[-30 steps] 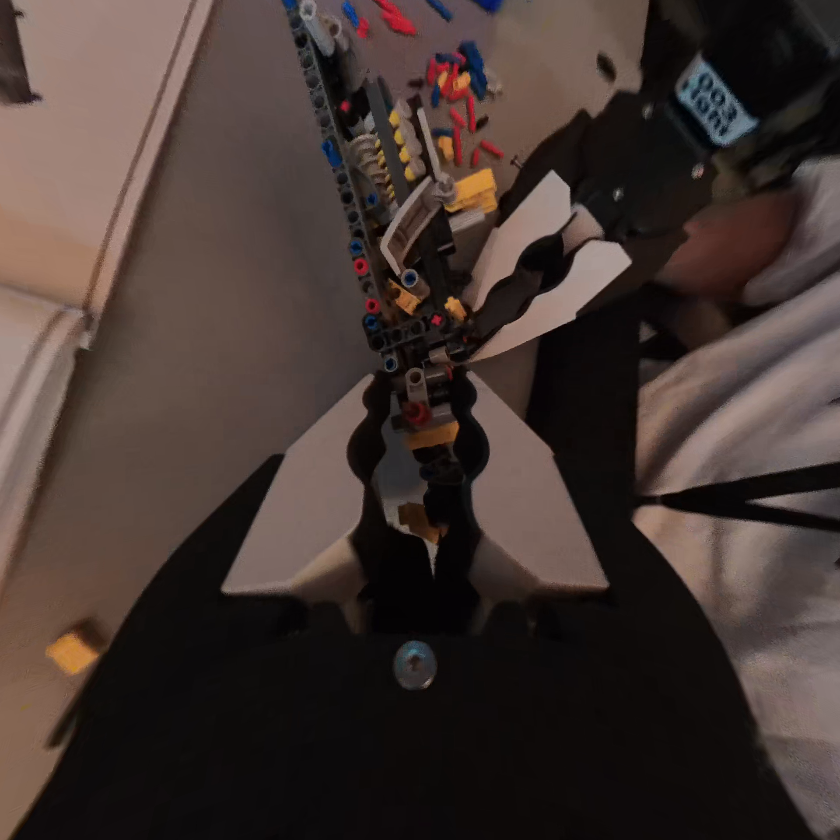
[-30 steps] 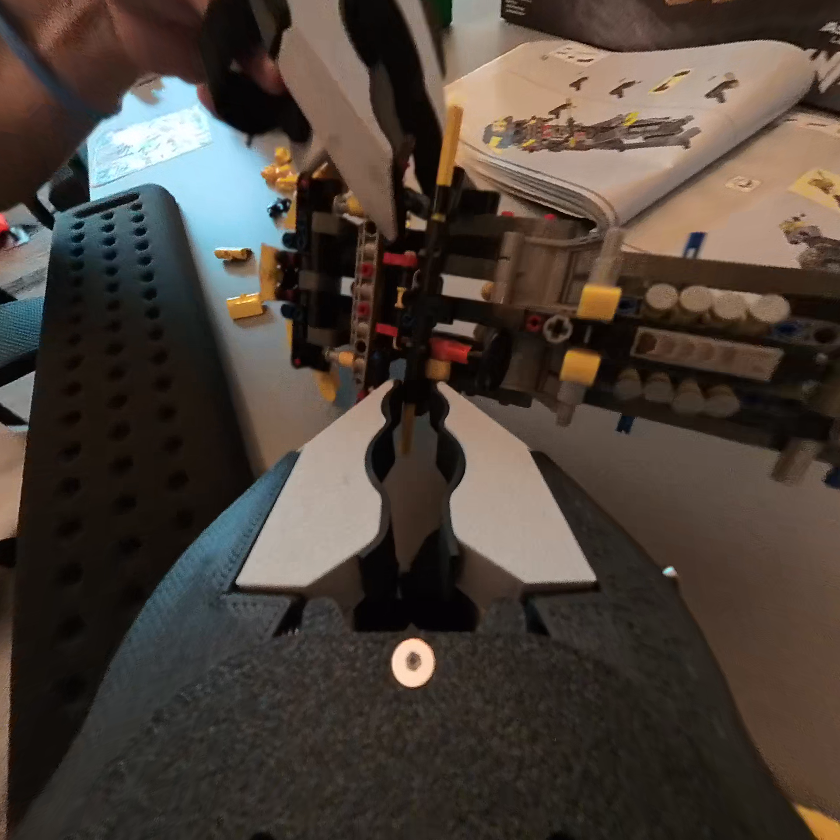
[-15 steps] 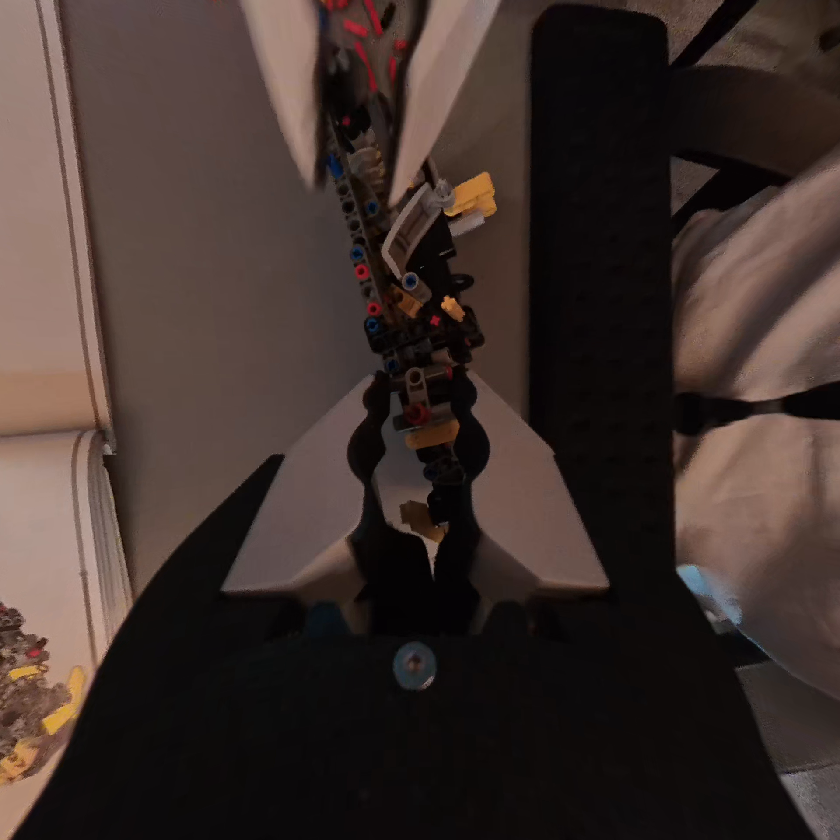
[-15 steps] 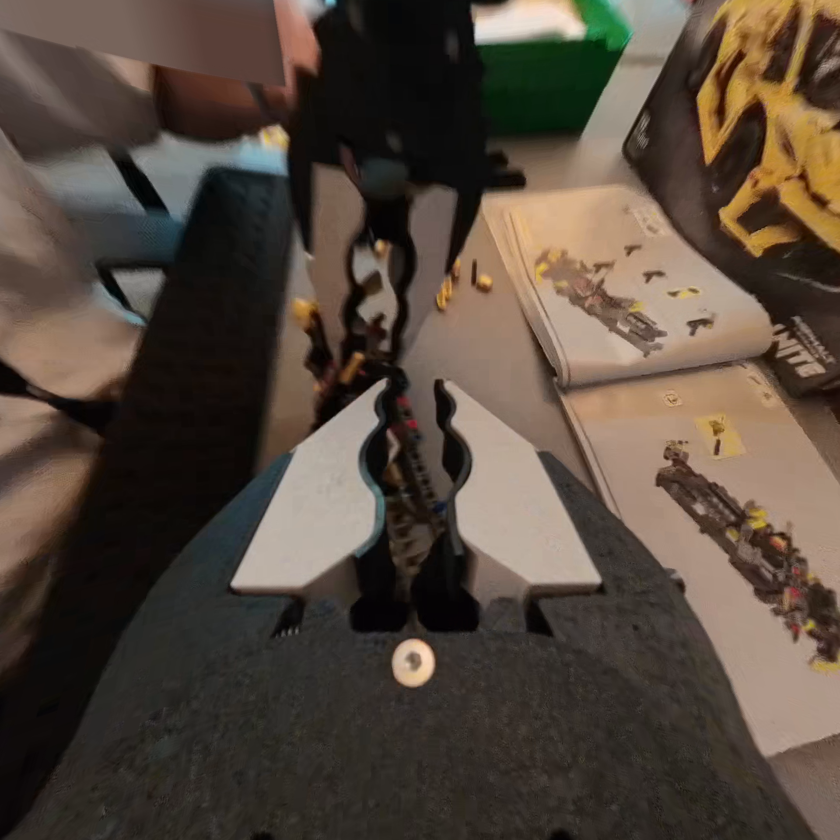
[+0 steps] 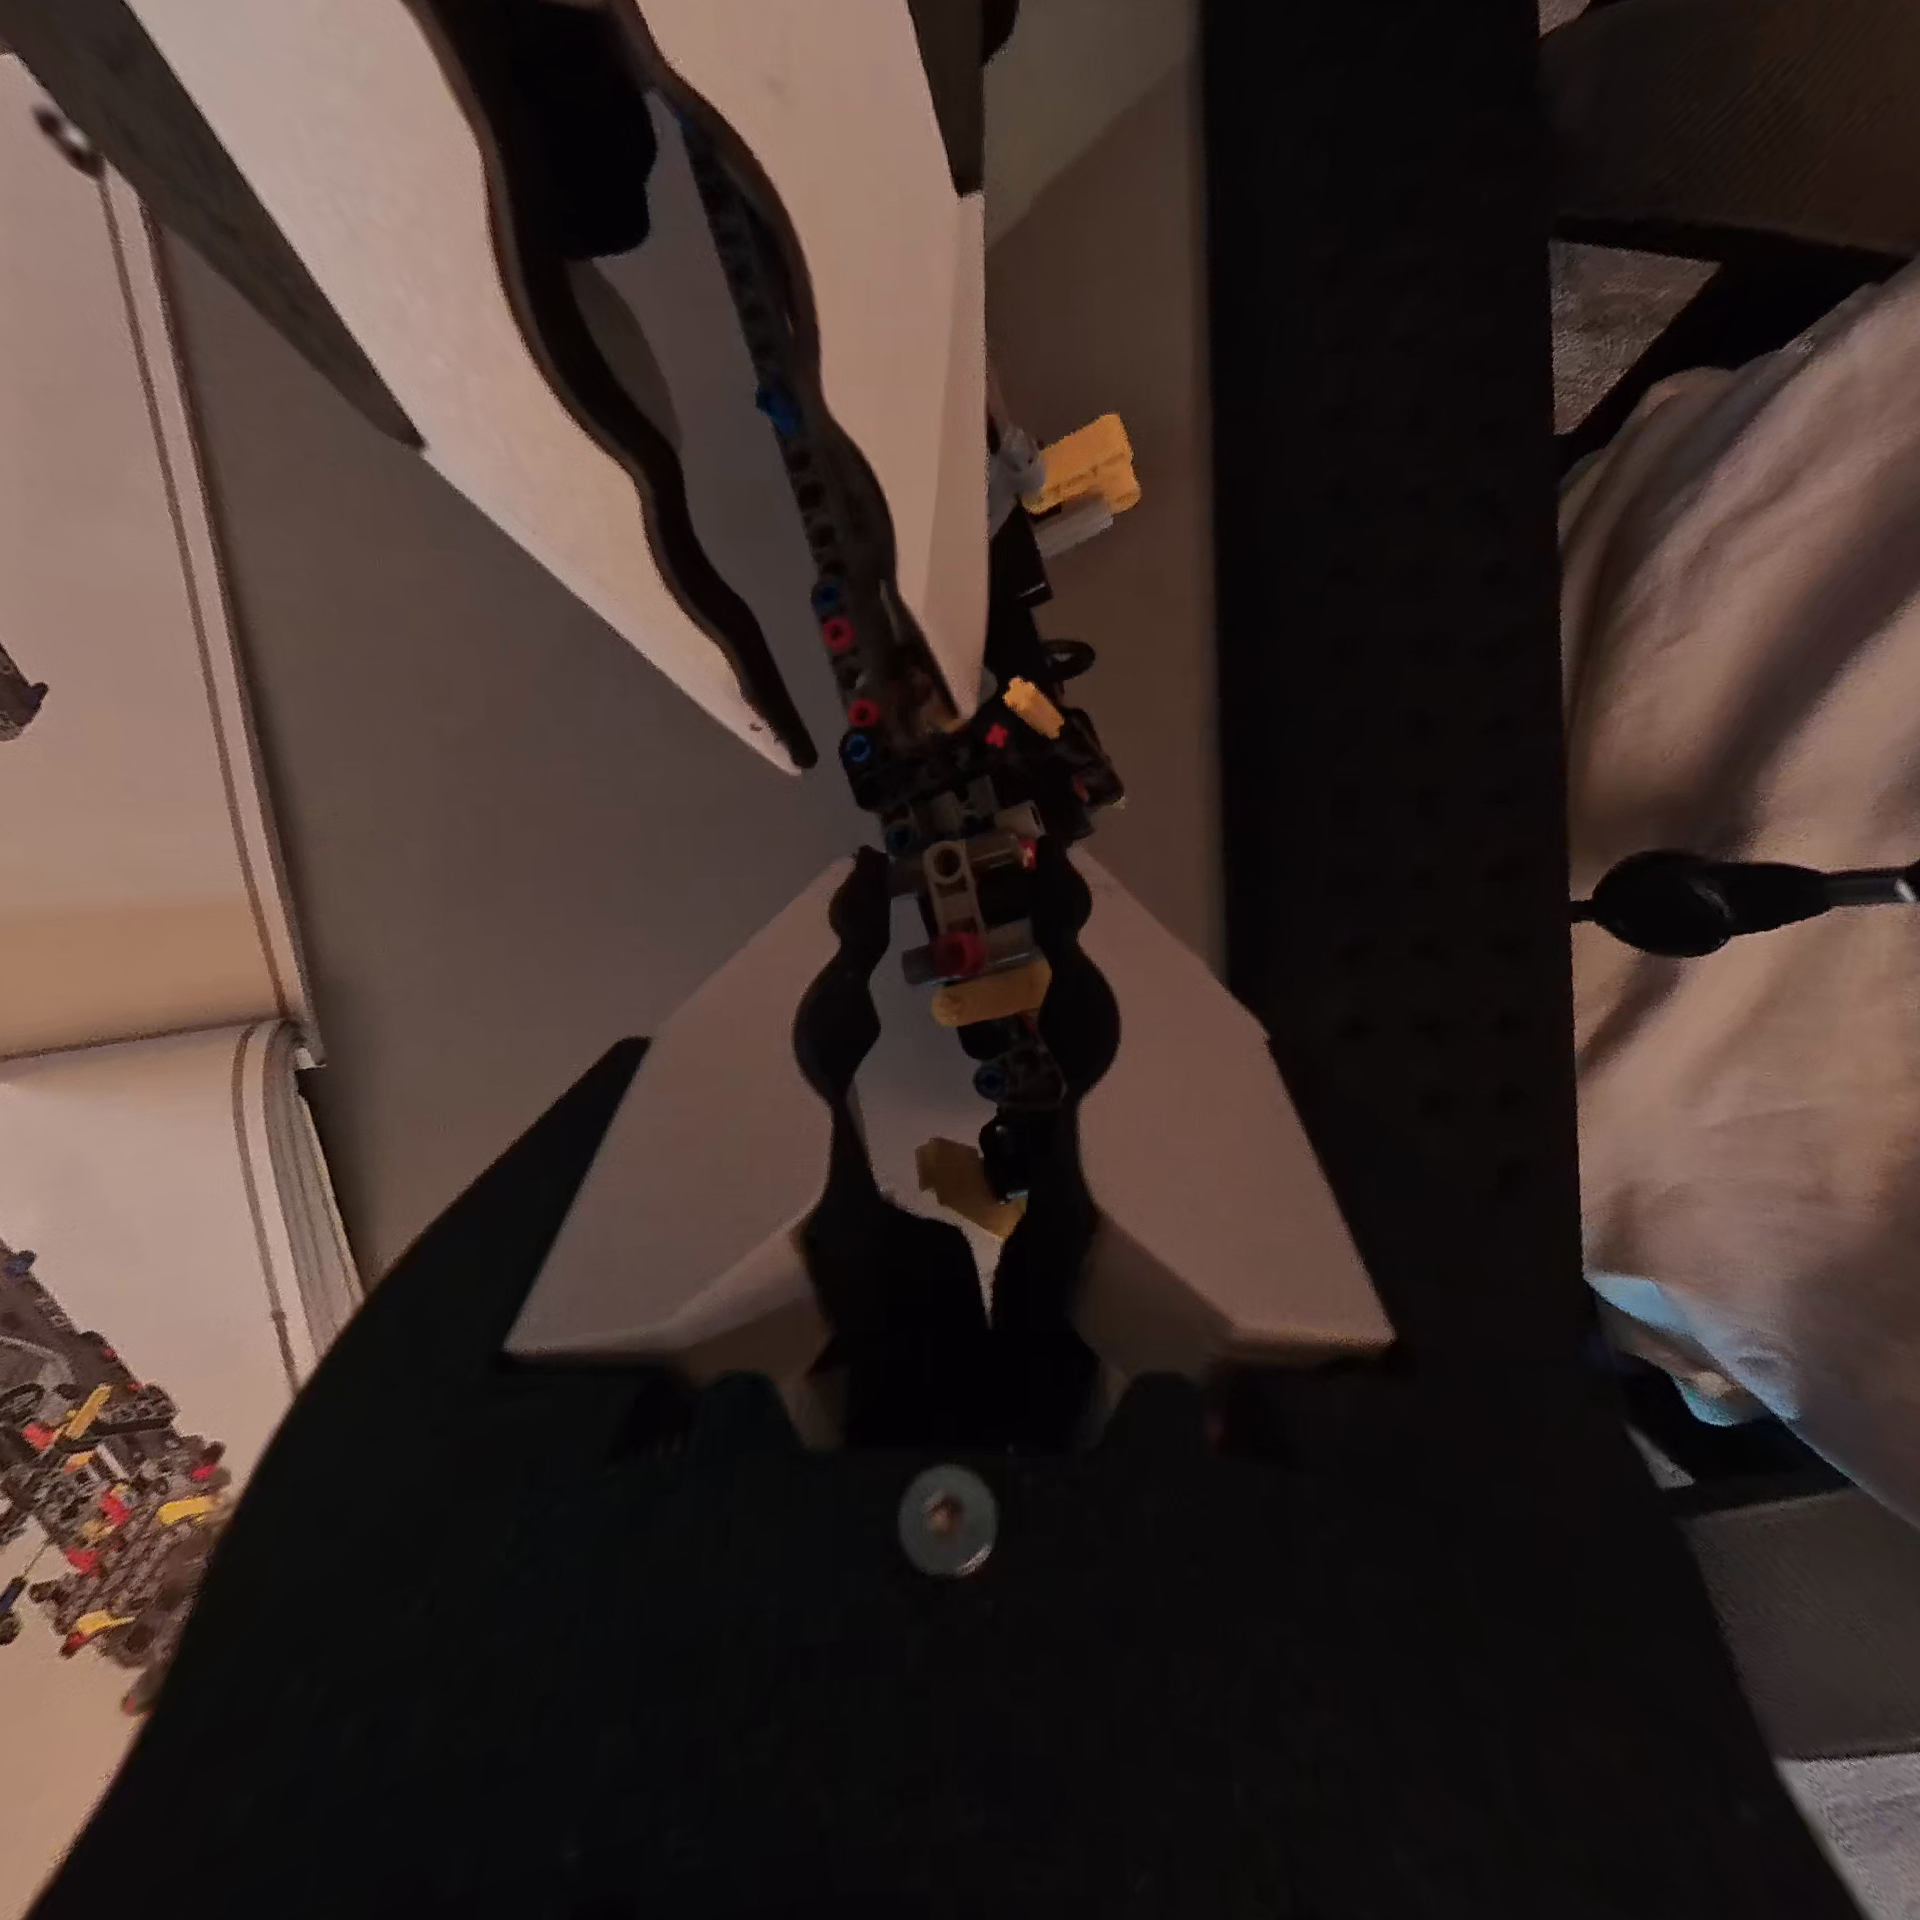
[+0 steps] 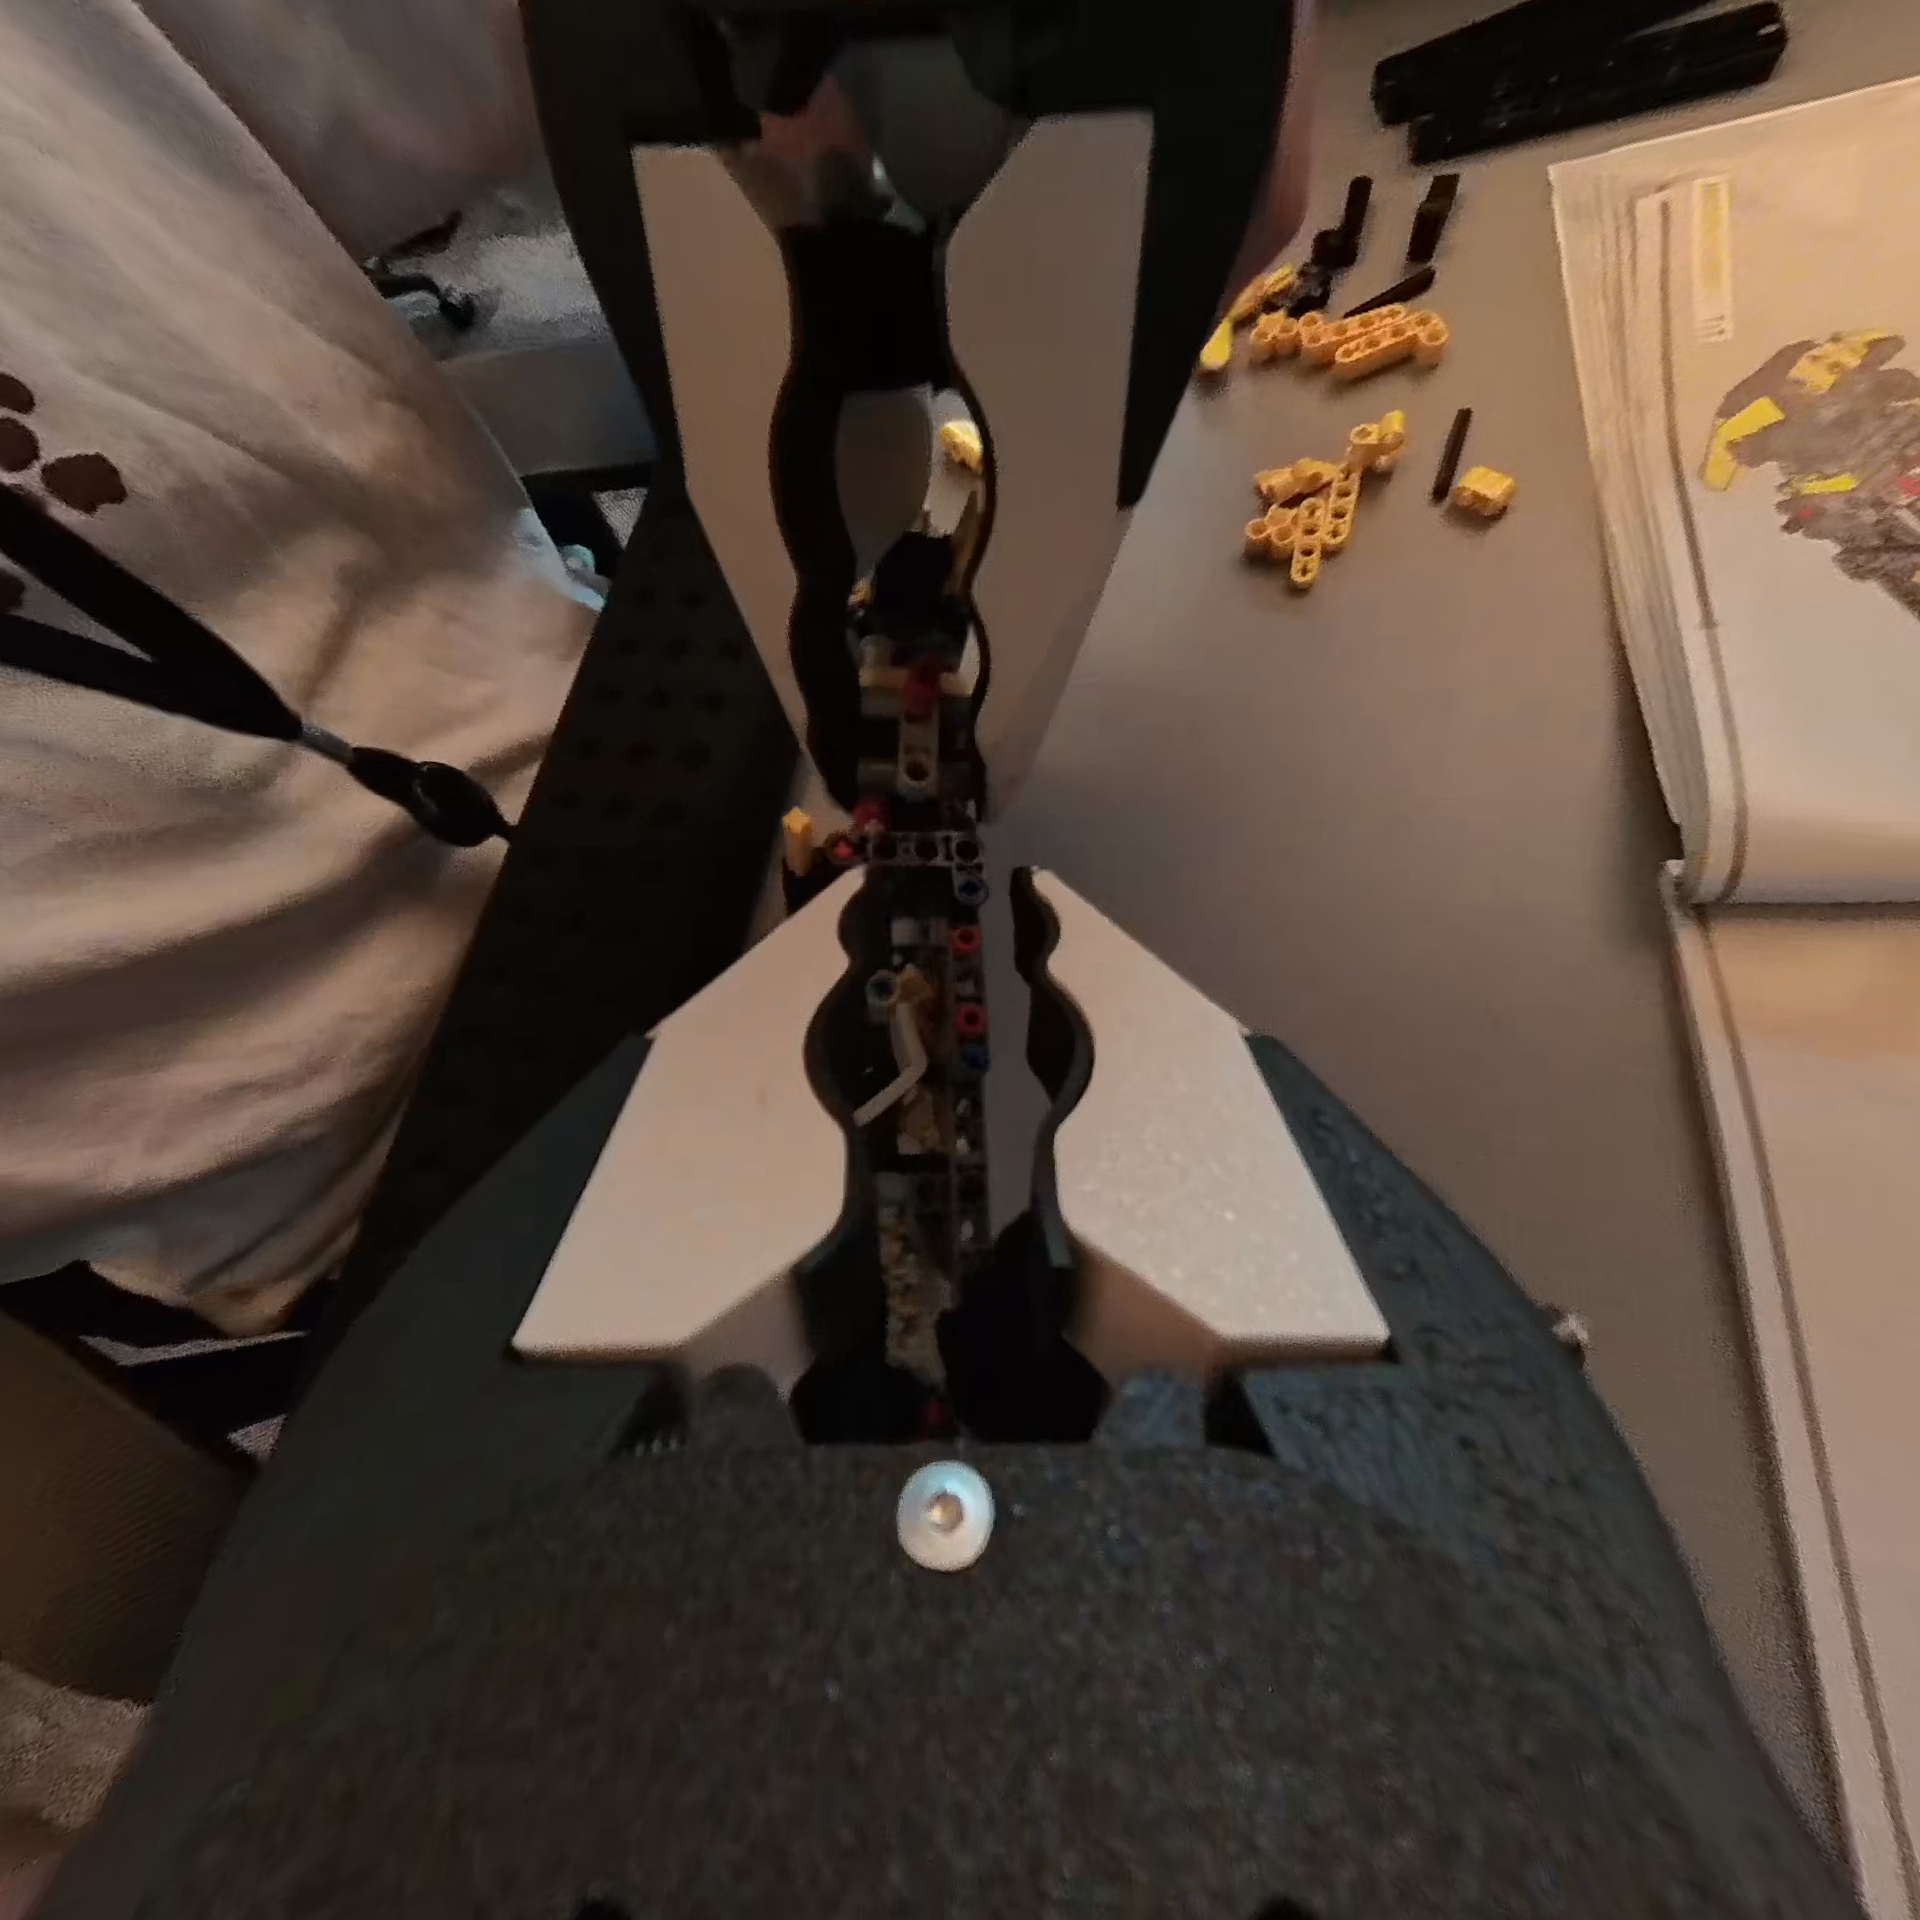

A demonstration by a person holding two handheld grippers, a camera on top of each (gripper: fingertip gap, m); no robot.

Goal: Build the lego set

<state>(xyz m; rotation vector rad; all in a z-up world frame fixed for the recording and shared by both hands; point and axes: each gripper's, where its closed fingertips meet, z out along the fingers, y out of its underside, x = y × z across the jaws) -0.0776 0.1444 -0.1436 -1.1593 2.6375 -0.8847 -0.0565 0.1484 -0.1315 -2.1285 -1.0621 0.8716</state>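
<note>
Lego model (image 5: pixel 966 821) clamped between both grippers (tip-to-tip).

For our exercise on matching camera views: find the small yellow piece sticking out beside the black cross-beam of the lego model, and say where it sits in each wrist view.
Left wrist view: the small yellow piece sits just right of centre, above the left hand-held gripper.
Right wrist view: it sits left of centre, beside the right hand-held gripper.
Shared landmark: the black perforated chair back, on the same side as the piece.
</note>
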